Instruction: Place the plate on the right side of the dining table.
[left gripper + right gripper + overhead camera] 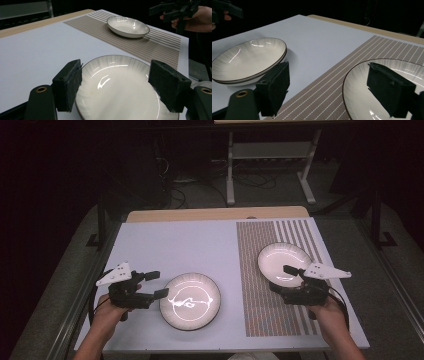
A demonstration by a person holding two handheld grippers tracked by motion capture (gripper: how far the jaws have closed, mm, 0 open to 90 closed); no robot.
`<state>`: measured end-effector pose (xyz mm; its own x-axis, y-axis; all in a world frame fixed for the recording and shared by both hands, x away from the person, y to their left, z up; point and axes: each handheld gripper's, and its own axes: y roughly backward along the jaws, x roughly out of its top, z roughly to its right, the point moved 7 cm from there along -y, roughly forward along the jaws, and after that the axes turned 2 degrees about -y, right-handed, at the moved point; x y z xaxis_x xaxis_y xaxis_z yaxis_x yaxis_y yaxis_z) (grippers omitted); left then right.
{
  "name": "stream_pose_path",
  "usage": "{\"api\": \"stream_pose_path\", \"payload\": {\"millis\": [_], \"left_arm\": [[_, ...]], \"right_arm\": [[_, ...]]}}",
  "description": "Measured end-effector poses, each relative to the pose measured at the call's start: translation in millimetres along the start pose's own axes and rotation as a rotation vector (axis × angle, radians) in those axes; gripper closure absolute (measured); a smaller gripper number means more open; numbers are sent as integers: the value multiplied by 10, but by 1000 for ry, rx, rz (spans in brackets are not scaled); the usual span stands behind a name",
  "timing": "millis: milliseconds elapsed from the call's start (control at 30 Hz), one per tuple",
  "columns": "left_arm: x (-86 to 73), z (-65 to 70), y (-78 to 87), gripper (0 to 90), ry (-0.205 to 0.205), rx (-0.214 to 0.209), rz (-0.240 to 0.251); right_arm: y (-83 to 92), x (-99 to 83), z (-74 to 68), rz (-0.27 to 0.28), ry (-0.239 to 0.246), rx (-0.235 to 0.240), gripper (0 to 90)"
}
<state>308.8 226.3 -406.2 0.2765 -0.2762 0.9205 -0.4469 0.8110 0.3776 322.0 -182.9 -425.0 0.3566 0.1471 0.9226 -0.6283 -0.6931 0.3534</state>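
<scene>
A stack of two white, dark-rimmed plates [190,301] [117,95] [247,60] sits on the white table cover. Just left of the stack, my left gripper [157,284] [118,85] is open, its jaws spread level around the stack's near edge without pressing it. A single matching plate [283,264] [128,26] [372,100] rests on the striped placemat [260,285]. My right gripper [281,278] [332,88] is open at this plate's near rim. One pad hangs over the plate and the other over the mat, and neither grips it.
The white cover [165,245] lies on a wooden table [215,213], with bare cover behind the stack. Dark floor, cables and a metal frame [270,160] lie beyond the far edge. Each gripper view shows the other gripper [175,10] [227,10] farther off.
</scene>
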Motion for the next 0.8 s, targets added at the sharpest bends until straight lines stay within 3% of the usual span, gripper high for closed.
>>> {"api": "stream_pose_path", "payload": {"millis": [200, 433, 800], "left_arm": [[-36, -54, 173, 252, -3, 36, 25], [-99, -157, 262, 251, 17, 61, 38], [-199, -299, 366, 245, 14, 88, 60]], "right_arm": [[31, 27, 5, 30, 16, -3, 187], [25, 9, 26, 69, 48, 28, 192], [42, -3, 103, 109, 92, 18, 206]]}}
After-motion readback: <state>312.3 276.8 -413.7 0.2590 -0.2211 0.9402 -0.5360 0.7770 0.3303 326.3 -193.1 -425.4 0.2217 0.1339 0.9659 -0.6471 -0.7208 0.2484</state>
